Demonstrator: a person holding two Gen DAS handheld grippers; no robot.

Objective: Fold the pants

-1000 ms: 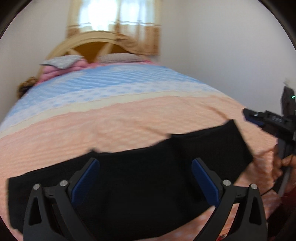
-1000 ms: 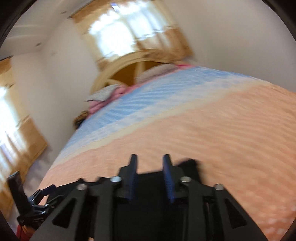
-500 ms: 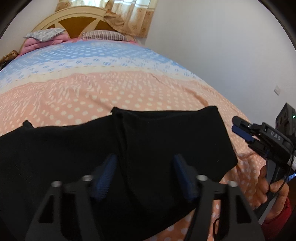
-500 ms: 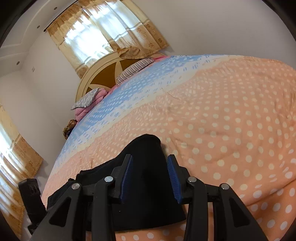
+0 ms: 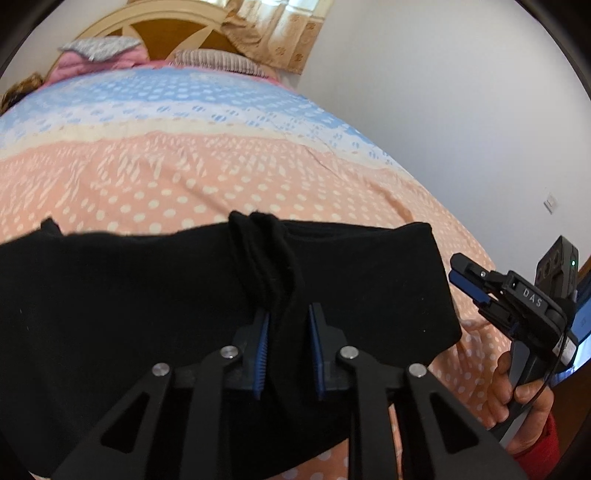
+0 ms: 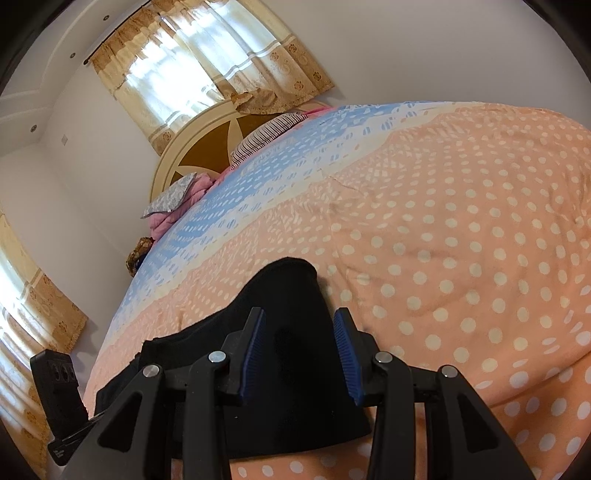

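Polka-dot bedspread [image 5: 221,177] under everything, peach up close, blue further back. One pair of black pants [image 5: 110,314] spread across the near edge. Left gripper [image 5: 287,343] now pinched shut on a bunched ridge of the pants, wide apart a second ago. Right gripper [image 6: 297,341] at 3 o'clock, fingers spread, straddling the pants' end. Two pillows [image 5: 218,62] by the headboard [image 5: 177,33] at 12.

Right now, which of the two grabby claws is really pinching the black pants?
The left gripper. Its blue pads are squeezed onto a bunched ridge of the black pants. The right gripper has its pads apart, with the cloth lying loose between them.
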